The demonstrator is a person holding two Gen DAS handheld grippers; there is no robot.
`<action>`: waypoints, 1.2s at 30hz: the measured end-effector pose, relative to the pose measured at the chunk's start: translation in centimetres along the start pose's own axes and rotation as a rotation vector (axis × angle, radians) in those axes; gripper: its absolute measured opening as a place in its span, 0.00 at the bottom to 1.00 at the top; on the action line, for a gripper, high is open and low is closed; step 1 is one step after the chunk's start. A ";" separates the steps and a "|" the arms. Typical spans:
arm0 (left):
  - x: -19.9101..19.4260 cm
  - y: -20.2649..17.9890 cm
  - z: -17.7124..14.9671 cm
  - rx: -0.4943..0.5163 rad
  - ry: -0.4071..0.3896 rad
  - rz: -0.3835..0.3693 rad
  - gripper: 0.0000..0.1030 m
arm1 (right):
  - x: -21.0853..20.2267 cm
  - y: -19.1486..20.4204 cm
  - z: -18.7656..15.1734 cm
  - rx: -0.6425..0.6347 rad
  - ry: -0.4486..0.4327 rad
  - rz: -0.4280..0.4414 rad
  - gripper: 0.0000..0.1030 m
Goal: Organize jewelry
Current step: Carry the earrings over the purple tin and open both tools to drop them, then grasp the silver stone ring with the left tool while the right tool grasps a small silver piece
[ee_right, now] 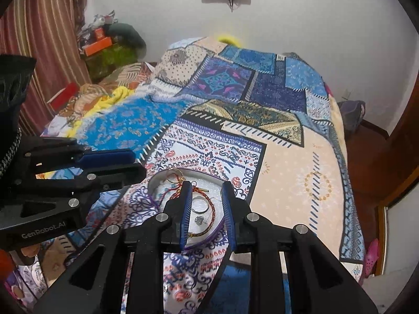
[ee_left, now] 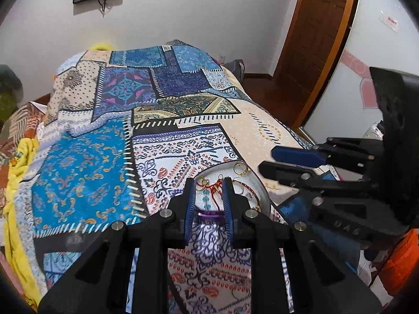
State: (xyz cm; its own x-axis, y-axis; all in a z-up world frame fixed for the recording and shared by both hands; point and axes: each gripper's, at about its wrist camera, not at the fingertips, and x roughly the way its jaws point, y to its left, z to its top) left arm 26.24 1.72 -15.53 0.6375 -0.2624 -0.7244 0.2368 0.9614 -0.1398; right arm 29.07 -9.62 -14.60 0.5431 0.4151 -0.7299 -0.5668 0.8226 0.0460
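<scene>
Closest to me, my left claw point(ee_left: 208, 183) and my right claw point(ee_right: 205, 187) both hang over the round tin tray point(ee_right: 157, 180), each parted by a narrow gap with nothing pinched between the pads; neither touches the jewelry as far as I can see. In the left wrist view a purple bangle point(ee_left: 208, 213) lies at the tray's near edge, seen through the gap of the left claw.

Just beyond, in the tray, lies the tangle I am sorting: a red-and-gold braided cord point(ee_right: 210, 209), a silver ring point(ee_right: 200, 206), gold hoops point(ee_left: 239, 168) near the far rim, and a string of pale blue beads point(ee_left: 207, 198). Everything sits together in one heap, so I judge the sorting is barely begun and I am between grasps, choosing a piece. The next move calls for lowering one claw onto a single item without snagging the cord.

Farther off, the patchwork bedspread point(ee_left: 86, 162) carries the tray.
</scene>
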 end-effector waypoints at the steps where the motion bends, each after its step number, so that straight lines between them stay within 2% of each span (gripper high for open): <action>1: -0.4 -0.1 -0.1 0.001 -0.003 0.006 0.22 | -0.4 0.1 0.0 0.002 -0.005 -0.002 0.21; 3: -1.2 -0.1 -0.4 0.002 -0.004 0.018 0.26 | -1.4 0.4 -0.2 0.006 -0.017 -0.006 0.27; 5: -1.8 -0.1 -0.9 -0.002 0.001 0.026 0.30 | -2.2 0.6 -0.5 0.013 -0.028 -0.004 0.41; 6: -2.1 0.0 -1.2 -0.005 0.005 0.032 0.32 | -2.6 0.6 -0.7 0.018 -0.035 -0.001 0.42; 12: -2.5 -0.2 -4.0 -0.010 0.074 0.049 0.32 | -3.9 1.6 -2.3 0.021 -0.031 -0.013 0.42; 18: -1.3 -1.0 -8.2 -0.017 0.189 0.011 0.32 | -3.7 2.1 -4.2 0.027 0.003 -0.027 0.42; 22: -0.7 -1.9 -9.8 -0.019 0.222 -0.023 0.32 | -3.2 2.1 -5.9 0.045 0.040 -0.019 0.42; 30: 0.8 -2.7 -10.2 -0.021 0.222 -0.043 0.32 | -1.1 2.0 -9.0 0.056 0.127 -0.020 0.42; 36: 1.4 -2.9 -10.2 -0.006 0.196 -0.060 0.32 | -0.5 2.5 -9.6 0.022 0.136 0.005 0.42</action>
State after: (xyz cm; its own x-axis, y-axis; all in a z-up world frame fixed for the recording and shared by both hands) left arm 18.95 -0.61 -23.03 0.4675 -0.2991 -0.8319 0.2655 0.9451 -0.1906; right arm 21.42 -11.53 -20.67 0.4509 0.3636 -0.8152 -0.5545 0.8298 0.0634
